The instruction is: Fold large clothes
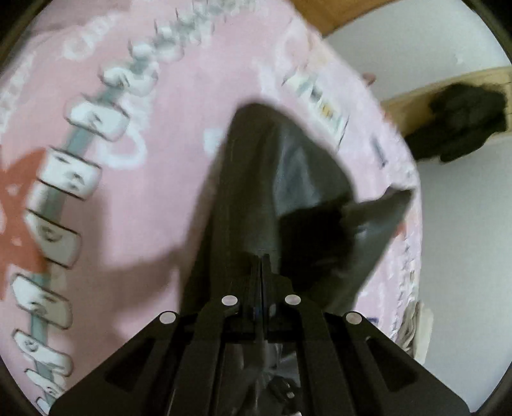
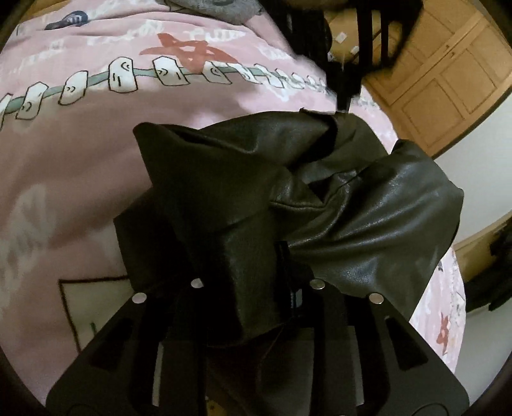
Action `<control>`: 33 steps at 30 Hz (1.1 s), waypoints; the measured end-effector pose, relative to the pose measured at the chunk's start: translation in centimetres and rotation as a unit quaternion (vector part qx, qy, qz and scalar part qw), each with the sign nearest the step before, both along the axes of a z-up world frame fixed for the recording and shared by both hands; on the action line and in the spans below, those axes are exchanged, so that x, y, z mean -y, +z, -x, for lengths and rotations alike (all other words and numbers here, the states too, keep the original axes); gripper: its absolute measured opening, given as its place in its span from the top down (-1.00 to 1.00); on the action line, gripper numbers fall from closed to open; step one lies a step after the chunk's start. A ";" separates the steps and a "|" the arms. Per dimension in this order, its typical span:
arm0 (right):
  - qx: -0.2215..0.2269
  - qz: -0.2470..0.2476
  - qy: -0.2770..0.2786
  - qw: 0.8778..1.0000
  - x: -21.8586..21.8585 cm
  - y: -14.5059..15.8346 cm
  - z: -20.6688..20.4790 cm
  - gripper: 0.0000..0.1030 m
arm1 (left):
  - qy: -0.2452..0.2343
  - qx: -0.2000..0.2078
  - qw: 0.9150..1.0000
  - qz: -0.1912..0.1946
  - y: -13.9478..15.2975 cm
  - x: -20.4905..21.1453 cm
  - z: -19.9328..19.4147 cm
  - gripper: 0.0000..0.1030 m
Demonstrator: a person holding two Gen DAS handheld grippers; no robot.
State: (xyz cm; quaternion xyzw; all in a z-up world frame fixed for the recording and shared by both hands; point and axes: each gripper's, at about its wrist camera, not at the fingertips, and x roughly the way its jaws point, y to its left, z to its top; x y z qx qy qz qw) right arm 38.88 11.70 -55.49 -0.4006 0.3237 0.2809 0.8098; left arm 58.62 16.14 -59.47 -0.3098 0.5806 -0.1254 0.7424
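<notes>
A black leather-like garment [image 2: 368,217] hangs bunched above a pink printed bedspread [image 2: 80,153]. My right gripper [image 2: 281,256] is shut on a fold of it, and the cloth drapes over the fingers and hides their tips. In the left wrist view the same garment [image 1: 256,179] stretches away from my left gripper [image 1: 260,259], which is shut on its edge with the jaws pressed together. The left gripper also shows in the right wrist view [image 2: 344,96], pinching the garment's far top corner. Both hold the garment lifted off the bed.
The pink bedspread [image 1: 166,112] has a printed row of white blocks [image 1: 73,179]. A wooden wardrobe [image 2: 448,73] stands beyond the bed. A dark cloth heap [image 1: 460,121] lies on a wooden ledge. Grey clothing [image 2: 217,9] lies at the bed's far end.
</notes>
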 end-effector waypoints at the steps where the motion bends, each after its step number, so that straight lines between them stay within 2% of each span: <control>1: 0.006 -0.005 -0.001 1.000 0.1 -0.1 0.1 0.46 | -0.001 -0.012 1.000 0.006 -1.3 0.7 -0.5 0.97; 4: 0.027 -0.008 0.001 1.000 0.2 -0.5 0.7 0.43 | 0.002 -0.021 1.000 -0.011 -3.3 1.7 -0.4 0.97; 7: 0.041 -0.015 0.000 0.999 0.6 -0.2 1.1 0.29 | 0.009 -0.028 0.999 -0.021 -5.1 2.2 -1.2 0.96; 9: 0.007 -0.053 -0.011 0.999 1.5 0.8 0.5 0.09 | 0.006 -0.035 0.999 -0.031 -6.2 2.4 -1.8 0.96; 10: -0.017 -0.076 -0.018 0.997 2.1 1.4 0.1 0.05 | 0.003 -0.037 0.999 -0.036 -5.2 2.1 -1.5 0.95; 12: -0.061 -0.109 -0.021 0.992 3.3 2.5 -0.8 -0.11 | -0.002 -0.038 0.998 -0.047 -5.2 1.5 -1.0 0.95; 16: -0.140 -0.140 -0.027 0.980 5.7 5.1 -2.3 -0.21 | 0.005 -0.059 0.997 -0.058 -4.9 2.0 -1.4 0.95; 17: -0.173 -0.153 -0.026 0.973 6.4 5.9 -2.9 -0.25 | 0.005 -0.062 0.996 -0.067 -4.6 2.1 -1.2 0.95; 19: -0.208 -0.167 -0.036 0.963 8.1 7.1 -3.7 -0.26 | 0.020 -0.079 0.993 -0.082 -4.4 2.5 -0.9 0.95; 22: -0.261 -0.195 -0.075 0.942 11.7 9.5 -5.6 -0.27 | 0.040 -0.108 0.989 -0.095 -3.7 2.7 -0.3 0.94; 25: -0.292 -0.234 -0.158 0.914 16.0 13.0 -9.4 -0.38 | 0.047 -0.137 0.982 -0.123 -2.6 3.1 0.9 0.94; 28: -0.340 -0.273 -0.269 0.859 18.9 15.5 -15.5 -0.43 | 0.034 -0.148 0.973 -0.172 -1.1 3.9 1.9 0.94; 31: -0.360 -0.289 -0.317 0.828 18.6 16.8 -20.3 -0.43 | 0.038 -0.159 0.970 -0.183 -1.0 4.2 2.7 0.94; 33: -0.367 -0.297 -0.322 0.821 17.6 17.2 -22.0 -0.42 | 0.029 -0.165 0.969 -0.184 -1.3 4.2 3.2 0.94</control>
